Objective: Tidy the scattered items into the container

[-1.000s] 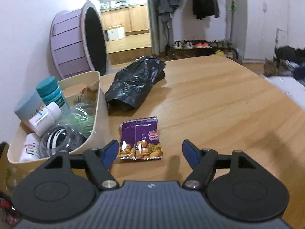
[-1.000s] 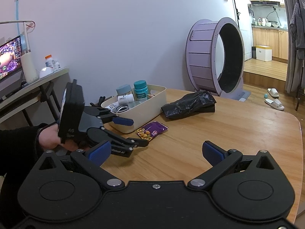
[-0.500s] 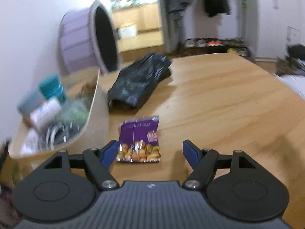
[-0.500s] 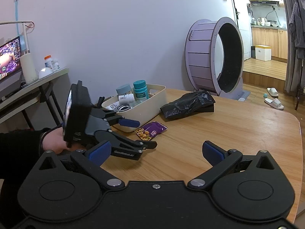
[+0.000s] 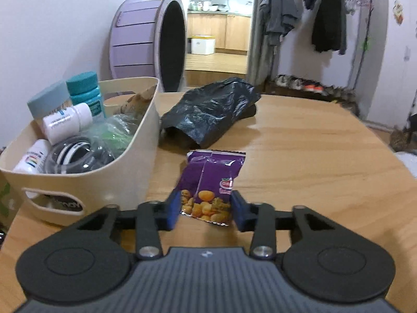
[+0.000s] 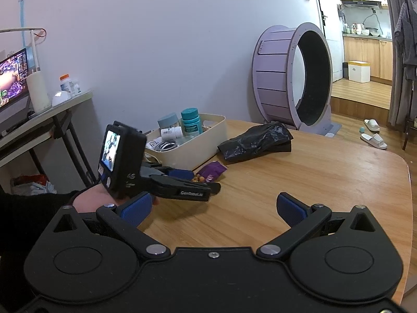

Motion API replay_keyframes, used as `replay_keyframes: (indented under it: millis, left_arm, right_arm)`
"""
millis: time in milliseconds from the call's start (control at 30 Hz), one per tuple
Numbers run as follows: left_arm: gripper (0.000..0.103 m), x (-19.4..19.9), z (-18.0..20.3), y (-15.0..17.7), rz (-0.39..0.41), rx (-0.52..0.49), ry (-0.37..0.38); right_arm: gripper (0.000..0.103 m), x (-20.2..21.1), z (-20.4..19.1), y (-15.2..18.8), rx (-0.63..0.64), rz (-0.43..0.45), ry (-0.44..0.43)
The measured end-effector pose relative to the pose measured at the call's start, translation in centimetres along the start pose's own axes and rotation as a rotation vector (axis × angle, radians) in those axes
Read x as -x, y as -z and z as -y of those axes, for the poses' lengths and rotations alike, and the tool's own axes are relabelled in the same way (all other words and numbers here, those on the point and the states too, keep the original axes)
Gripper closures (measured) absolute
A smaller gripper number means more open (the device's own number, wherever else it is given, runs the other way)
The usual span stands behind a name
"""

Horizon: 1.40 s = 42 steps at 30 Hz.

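- On the wooden surface (image 5: 299,143), in the left wrist view, the left hand-held gripper (image 5: 206,210) has its 2 blue fingers (image 5: 173,208) pressed against the near end of a purple snack packet (image 5: 211,182), 1 on each side.
- The snack packet is glossy purple with a crimped white-edged top, a small red logo and printed golden snack pieces along its lower part; its middle bulges upward in a crease between the fingers.
- Just to the left stands the cream container (image 5: 135,172), with an oval handle slot and a dark label on its near wall.
- Inside it are a teal-capped bottle (image 5: 84,88), a white bottle (image 5: 67,122) lying on its side, a grey-lidded jar (image 5: 47,101) and clear plastic wrapping.
- Behind the packet lies a crumpled black plastic bag (image 5: 208,112).
- In the right wrist view, the right hand-held gripper (image 6: 212,207) hovers over bare surface (image 6: 325,172) with its fingers spread wide and nothing between them.
- The left hand-held gripper (image 6: 194,176) reaches to the snack packet (image 6: 212,169), which lies beside the container (image 6: 200,143), near the black plastic bag (image 6: 255,140).
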<state>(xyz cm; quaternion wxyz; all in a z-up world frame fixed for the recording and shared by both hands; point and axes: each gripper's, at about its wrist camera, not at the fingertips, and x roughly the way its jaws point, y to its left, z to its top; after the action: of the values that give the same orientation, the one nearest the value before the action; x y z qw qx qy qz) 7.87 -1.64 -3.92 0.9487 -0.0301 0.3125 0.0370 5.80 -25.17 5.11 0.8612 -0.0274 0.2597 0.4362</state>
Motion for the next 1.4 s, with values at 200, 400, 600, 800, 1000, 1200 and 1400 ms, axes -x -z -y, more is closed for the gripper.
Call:
replay_keyframes:
  millis: [200, 400, 600, 800, 1000, 1200, 1400]
  left_arm:
    - [0.078, 0.6, -0.1, 0.1, -0.001, -0.004, 0.067]
    - [0.098, 2.0, -0.3, 0.0, 0.034, -0.016, 0.104]
    - [0.099, 3.9, -0.3, -0.6, 0.062, -0.032, 0.135]
    - [0.099, 7.7, -2.6, -2.2, 0.143, -0.039, 0.116]
    - [0.099, 9.6, -6.0, -4.4, 0.18, -0.037, 0.047]
    - [0.099, 8.8, -7.7, -4.9, 0.169, -0.052, -0.009]
    - [0.095, 7.2, -9.1, -5.4, 0.126, -0.044, -0.113]
  right_arm:
    - [0.0, -0.2, -0.2, -0.1, 0.008, -0.002, -0.003]
    - [0.0, -0.1, -0.1, 0.0, 0.004, 0.0, 0.002]
    - [0.0, -0.3, -0.1, 0.0, 0.006, -0.006, 0.004]
    - [0.0, -0.2, 0.0, 0.1, 0.008, -0.004, 0.0]
    - [0.0, -0.2, -0.2, 0.0, 0.006, 0.004, -0.006]
    - [0.0, -0.4, -0.4, -0.1, 0.014, -0.004, -0.011]
    - [0.0, -0.6, -0.5, 0.0, 0.014, -0.008, -0.01]
